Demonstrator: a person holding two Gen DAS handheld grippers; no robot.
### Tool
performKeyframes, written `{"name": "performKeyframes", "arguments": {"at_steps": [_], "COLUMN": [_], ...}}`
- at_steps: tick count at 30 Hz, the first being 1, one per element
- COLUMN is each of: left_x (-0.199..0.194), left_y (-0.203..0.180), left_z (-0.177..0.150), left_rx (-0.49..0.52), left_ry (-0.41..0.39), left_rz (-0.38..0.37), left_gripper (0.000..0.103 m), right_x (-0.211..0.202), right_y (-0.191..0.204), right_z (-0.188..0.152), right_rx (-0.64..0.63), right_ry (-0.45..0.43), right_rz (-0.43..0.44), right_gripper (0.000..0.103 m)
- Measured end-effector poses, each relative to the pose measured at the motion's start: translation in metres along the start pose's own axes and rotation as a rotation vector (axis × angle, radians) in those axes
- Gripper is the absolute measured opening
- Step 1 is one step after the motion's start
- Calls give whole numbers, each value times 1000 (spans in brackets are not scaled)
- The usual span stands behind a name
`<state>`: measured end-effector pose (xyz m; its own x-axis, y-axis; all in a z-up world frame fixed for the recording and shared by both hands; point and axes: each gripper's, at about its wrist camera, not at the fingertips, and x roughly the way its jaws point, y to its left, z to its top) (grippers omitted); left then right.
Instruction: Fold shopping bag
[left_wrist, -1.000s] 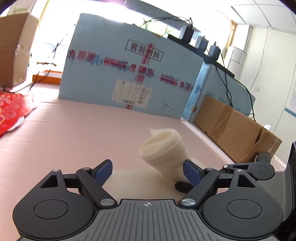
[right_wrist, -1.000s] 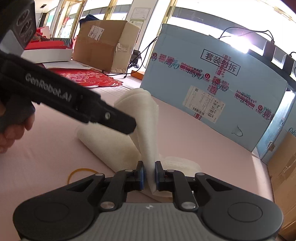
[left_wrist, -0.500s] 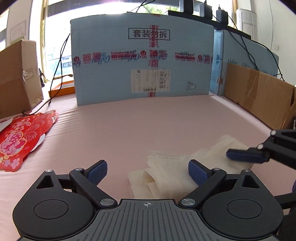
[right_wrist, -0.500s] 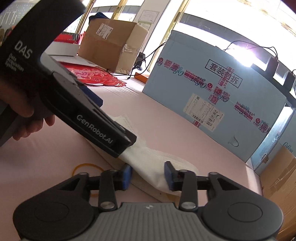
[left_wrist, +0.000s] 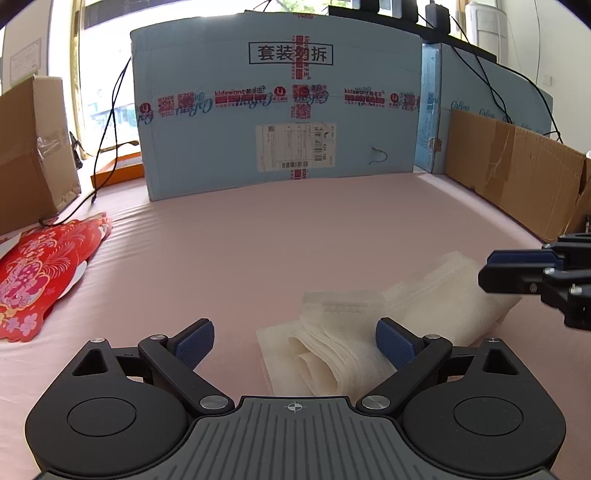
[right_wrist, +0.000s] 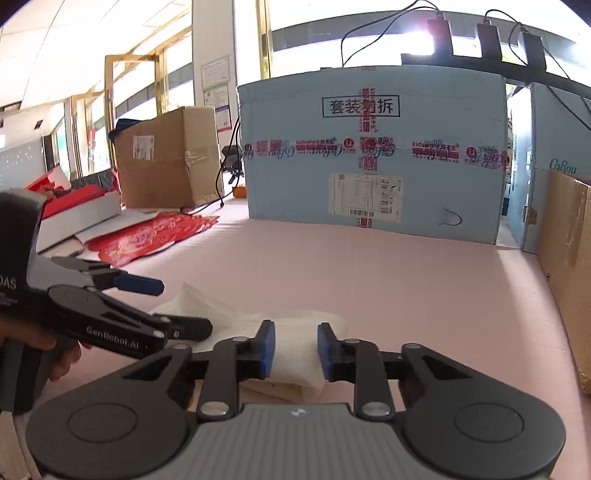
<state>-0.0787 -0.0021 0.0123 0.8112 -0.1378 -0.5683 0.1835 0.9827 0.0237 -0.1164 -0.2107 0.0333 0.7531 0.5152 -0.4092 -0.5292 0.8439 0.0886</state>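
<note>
Pink cloth (left_wrist: 295, 236) covers the whole tabletop, with bright windows behind. At the far edge stands a big blue box (left_wrist: 280, 110) with red printed tape and a shipping label. A brown carton (left_wrist: 29, 147) sits at the far left corner, and flattened cardboard (left_wrist: 517, 177) leans along the right edge. Red patterned paper (left_wrist: 40, 273) lies flat by the left edge.

Near the front edge, right of the middle, lies the bag (left_wrist: 369, 325), cream-white, thin and crinkled, folded over itself into a loose long bundle flat on the cloth.

The left gripper (left_wrist: 293, 341) hovers low over the bag's near end, its blue pads wide apart; the bundle lies between them untouched. A hand (right_wrist: 62, 354) holds its handle.

The right gripper (right_wrist: 293, 349) reaches in over the bag's other end. Its jaws are closing, the bag is between them, and a gap shows on either side of the cloth.
</note>
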Motion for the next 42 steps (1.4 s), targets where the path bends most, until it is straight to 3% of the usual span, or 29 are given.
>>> {"name": "performKeyframes", "arguments": {"at_steps": [4, 9, 12, 14, 16, 20, 26, 32, 39, 42], "left_x": [2, -11, -28, -27, -12, 25, 37, 45, 44, 43], "left_y": [-1, -13, -30, -42, -54, -51, -30, -13, -14, -14], "left_z": [2, 12, 23, 27, 28, 25, 24, 23, 20, 20], "left_rx": [15, 102, 195, 254, 352, 397, 315, 218, 211, 213], "left_ry": [2, -97, -225, -243, -195, -52, -33, -4, -9, -13], "left_rz": [-8, 22, -24, -56, -75, -81, -184, -260, -263, -262], "left_gripper": [96, 96, 96, 96, 96, 96, 100, 100, 100, 100], "right_x": [24, 25, 25, 24, 24, 23, 9, -19, -14, -8], "right_y": [4, 4, 3, 3, 4, -1, -1, 2, 4, 14], "right_z": [-7, -8, -9, -9, -8, -7, -3, -6, -13, -11], "right_rx": [-81, -75, -67, -63, -62, -31, 17, 96, 207, 184], "right_ry": [143, 141, 140, 140, 141, 141, 134, 157, 276, 289], "right_rz": [-70, -68, -64, -62, -62, -45, -47, 15, 93, 99], "right_gripper": [17, 17, 17, 17, 18, 18, 25, 31, 33, 43]}}
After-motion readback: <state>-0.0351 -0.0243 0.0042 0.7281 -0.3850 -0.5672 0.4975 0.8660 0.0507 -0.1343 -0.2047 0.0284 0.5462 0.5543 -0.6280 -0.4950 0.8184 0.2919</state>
